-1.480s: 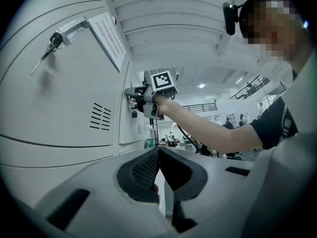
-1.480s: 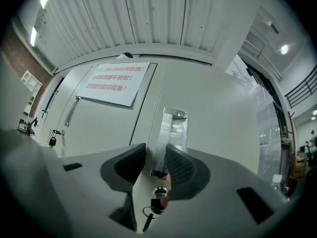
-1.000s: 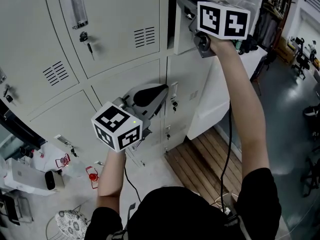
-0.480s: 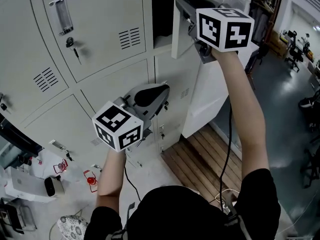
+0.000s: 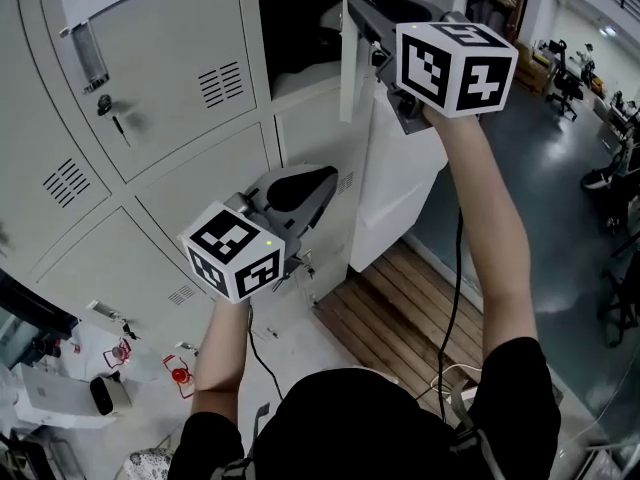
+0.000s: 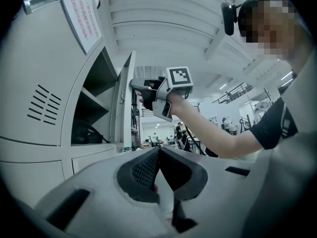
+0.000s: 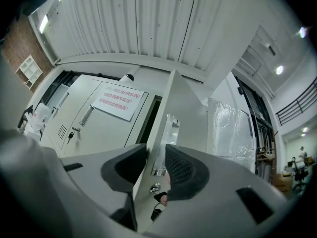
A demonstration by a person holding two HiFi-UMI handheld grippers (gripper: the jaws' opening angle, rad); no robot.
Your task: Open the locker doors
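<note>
A bank of grey lockers (image 5: 160, 68) fills the left of the head view. The upper right locker door (image 5: 349, 58) stands swung out, seen edge-on, and its compartment (image 5: 295, 38) shows something dark inside. My right gripper (image 5: 362, 13) is raised to that door; in the right gripper view the door's edge (image 7: 183, 108) with its clear handle (image 7: 170, 128) runs between the pads of the right gripper (image 7: 156, 165). Its jaws have just been closing and press on the door. My left gripper (image 5: 322, 183) hangs lower in front of the closed lockers, its pads (image 6: 158, 155) together and empty.
The other locker doors stay closed, one with a key (image 5: 110, 113) in its lock. A white panel (image 5: 395, 188) stands right of the lockers above a wooden slatted platform (image 5: 400, 313). Bags and a red item (image 5: 178, 373) lie on the floor at lower left.
The upper right door has swung farther out with my right gripper on it, exposing more of the compartment. The left gripper has shifted sideways along the locker fronts, still shut.
</note>
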